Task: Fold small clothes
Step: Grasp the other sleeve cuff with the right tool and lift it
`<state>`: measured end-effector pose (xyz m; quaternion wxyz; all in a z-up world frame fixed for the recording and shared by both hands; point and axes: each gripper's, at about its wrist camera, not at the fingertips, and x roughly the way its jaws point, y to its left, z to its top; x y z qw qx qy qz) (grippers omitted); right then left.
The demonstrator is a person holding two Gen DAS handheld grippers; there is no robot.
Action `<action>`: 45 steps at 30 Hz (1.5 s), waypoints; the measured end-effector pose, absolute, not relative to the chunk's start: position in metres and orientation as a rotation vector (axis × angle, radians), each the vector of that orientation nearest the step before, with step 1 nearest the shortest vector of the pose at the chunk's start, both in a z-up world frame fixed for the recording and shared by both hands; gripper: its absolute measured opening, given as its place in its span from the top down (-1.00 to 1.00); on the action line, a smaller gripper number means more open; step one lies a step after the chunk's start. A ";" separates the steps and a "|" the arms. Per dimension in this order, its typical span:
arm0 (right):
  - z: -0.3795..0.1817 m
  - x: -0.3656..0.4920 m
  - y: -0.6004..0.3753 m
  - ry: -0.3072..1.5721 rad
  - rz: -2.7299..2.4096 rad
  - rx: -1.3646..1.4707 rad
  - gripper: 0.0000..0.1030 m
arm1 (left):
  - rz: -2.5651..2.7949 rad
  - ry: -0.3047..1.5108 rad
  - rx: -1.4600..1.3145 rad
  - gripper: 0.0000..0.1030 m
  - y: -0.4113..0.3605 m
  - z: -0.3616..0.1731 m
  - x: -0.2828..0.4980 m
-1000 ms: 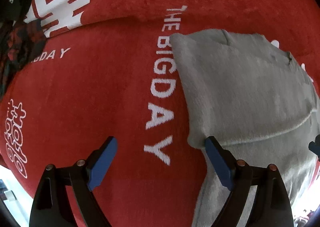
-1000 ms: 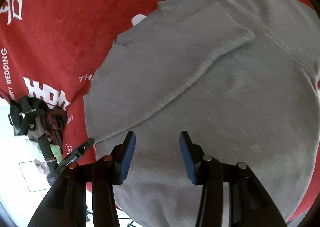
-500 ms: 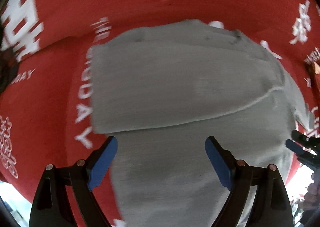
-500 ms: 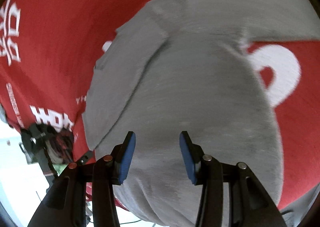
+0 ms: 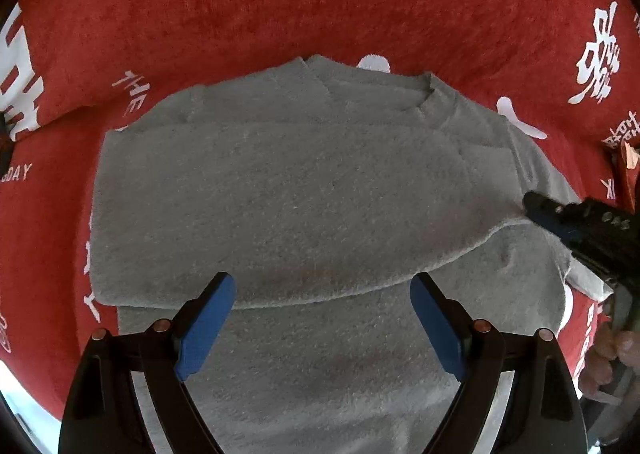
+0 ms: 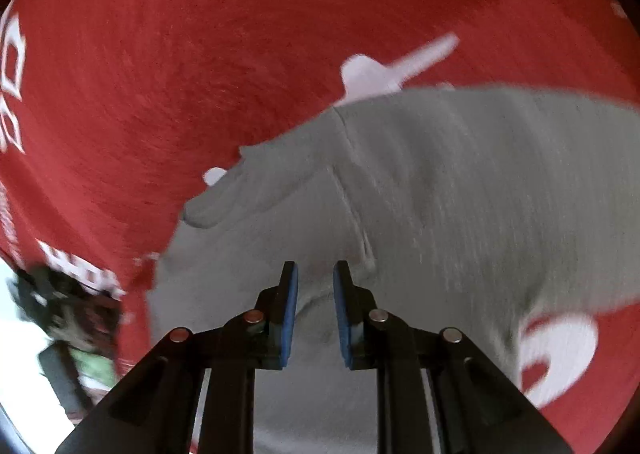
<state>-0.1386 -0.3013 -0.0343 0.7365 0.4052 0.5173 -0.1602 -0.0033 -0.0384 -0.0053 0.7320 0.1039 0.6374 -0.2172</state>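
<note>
the grey sweater [image 5: 304, 198] lies partly folded on the red printed cloth [image 5: 320, 2], one layer doubled over the body. our left gripper [image 5: 322, 320] hangs above its lower half with jaws spread wide, nothing between them. our right gripper [image 6: 316, 294] is at the garment's right edge, jaws closing on a ridge of fabric there; we cannot tell whether the pads already pinch it. if they catch only the top layer, or too much, the fold could drag askew or bunch when lifted.
</note>
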 end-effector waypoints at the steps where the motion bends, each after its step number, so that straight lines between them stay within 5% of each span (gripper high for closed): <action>1: -0.039 -0.137 -0.301 1.163 -0.363 0.879 0.61 | -0.472 1.406 0.234 -0.74 -0.038 -0.007 -0.003; 3: -0.048 -0.146 -0.304 1.175 -0.374 0.917 0.76 | -0.450 1.407 0.259 -0.74 -0.039 -0.011 -0.003; 17: -0.047 -0.288 -0.341 0.991 -0.401 1.301 0.68 | -0.498 1.485 0.285 -0.74 -0.058 -0.020 -0.028; 19: -0.048 -0.311 -0.351 0.968 -0.454 1.340 0.63 | -0.525 1.480 0.306 -0.74 -0.068 -0.019 -0.036; 21: -0.049 -0.339 -0.363 0.929 -0.542 1.374 0.19 | -0.546 1.480 0.319 -0.74 -0.078 -0.019 -0.040; 22: -0.048 -0.355 -0.370 0.878 -0.582 1.402 0.14 | -0.555 1.480 0.324 -0.74 -0.083 -0.019 -0.043; 41: -0.069 -0.438 -0.464 0.363 -0.831 1.686 0.14 | -0.673 1.457 0.288 -0.74 -0.145 -0.012 -0.058; 43: -0.074 -0.431 -0.468 0.321 -0.789 1.727 0.34 | -0.669 1.454 0.280 -0.74 -0.142 -0.013 -0.056; 44: -0.075 -0.428 -0.469 0.297 -0.748 1.746 0.84 | -0.665 1.452 0.271 -0.74 -0.139 -0.013 -0.054; 45: -0.075 -0.424 -0.470 0.284 -0.705 1.756 0.85 | -0.661 1.450 0.260 -0.74 -0.136 -0.012 -0.051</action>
